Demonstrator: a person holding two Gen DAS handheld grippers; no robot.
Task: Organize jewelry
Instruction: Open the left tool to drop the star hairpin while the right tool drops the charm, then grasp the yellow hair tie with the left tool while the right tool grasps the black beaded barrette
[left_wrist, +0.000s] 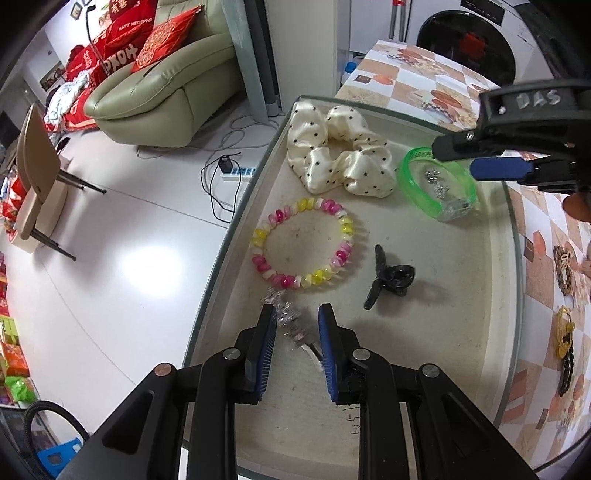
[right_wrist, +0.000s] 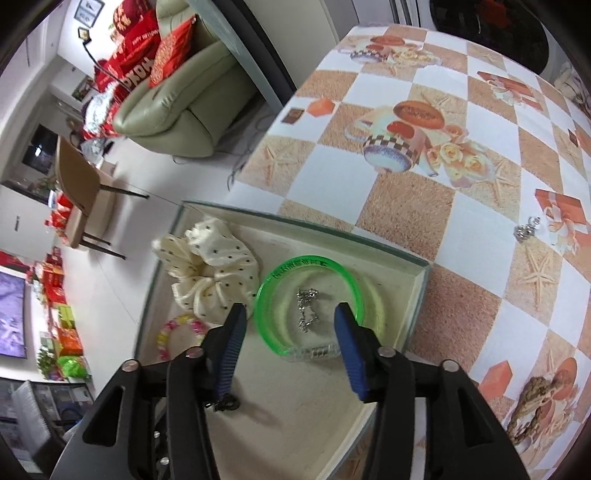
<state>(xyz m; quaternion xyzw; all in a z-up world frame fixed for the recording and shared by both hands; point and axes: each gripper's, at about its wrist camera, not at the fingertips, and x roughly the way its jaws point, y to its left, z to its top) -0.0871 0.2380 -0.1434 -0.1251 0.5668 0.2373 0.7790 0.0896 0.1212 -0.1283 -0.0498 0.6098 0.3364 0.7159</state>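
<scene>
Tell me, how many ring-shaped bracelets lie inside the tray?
2. The green bangle lies in the far right part of the tray, beside the scrunchie. The pink and yellow bead bracelet lies near the left rim. Others may be hidden.

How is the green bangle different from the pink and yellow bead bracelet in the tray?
The green bangle is one smooth translucent ring; the bead bracelet is a loop of many separate pink, yellow and white beads. A small silver chain lies inside the bangle; the bead bracelet encloses only bare tray. Both lie flat in the tray.

"DAS" on right gripper (left_wrist: 517, 122); "HAPPY WEDDING" on red cushion (left_wrist: 129, 27)
</scene>
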